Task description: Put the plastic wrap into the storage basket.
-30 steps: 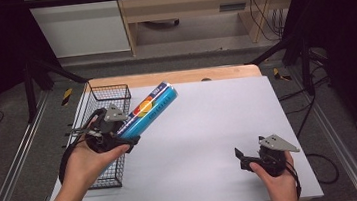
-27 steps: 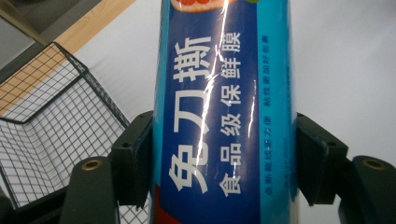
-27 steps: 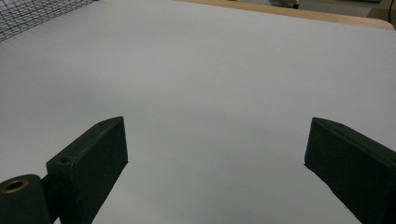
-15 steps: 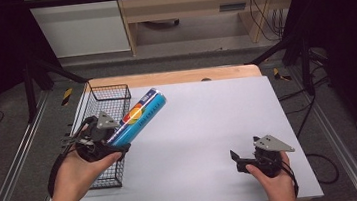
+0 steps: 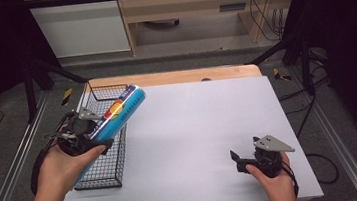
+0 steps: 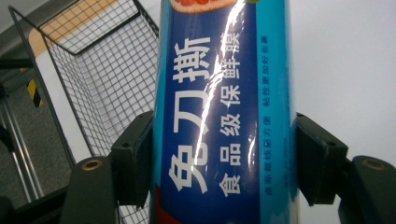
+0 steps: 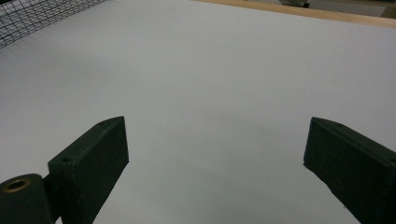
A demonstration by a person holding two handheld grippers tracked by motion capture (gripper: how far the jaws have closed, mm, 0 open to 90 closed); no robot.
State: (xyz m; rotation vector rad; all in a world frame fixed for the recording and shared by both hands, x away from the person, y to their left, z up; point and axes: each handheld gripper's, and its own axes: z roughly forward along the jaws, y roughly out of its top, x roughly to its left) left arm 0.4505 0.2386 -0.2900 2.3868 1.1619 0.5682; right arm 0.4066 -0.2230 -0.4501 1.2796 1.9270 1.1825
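We are seeing the left gripper [image 5: 100,135] pinching a blue box [image 5: 113,121], its two black jaws pressing on the box's opposite long sides in the left gripper view. The box [image 6: 224,112] is looking long and narrow, dark blue down the middle with lighter blue edges, large white Chinese characters running along it, an orange picture near its far end, and a streak of glare crossing the glossy face. In the high view it is tilting up and away from the hand, its far end hanging over the right rim of the wire basket [image 5: 96,96], above the basket rather than in it. The left hand [image 5: 65,165] is wrapping around the gripper from below, the forearm coming in from the bottom left corner. The basket [image 6: 100,70] is sitting at the table's [image 5: 199,128] left edge; whether anything is lying in it we cannot tell. Well apart, near the front right of the table, the right hand [image 5: 270,179] is holding the right gripper [image 5: 238,160] low over the white surface, jaws spread wide with nothing between them, pointing left. In the right gripper view [image 7: 217,175] bare table [image 7: 210,79] is lying between the jaws.
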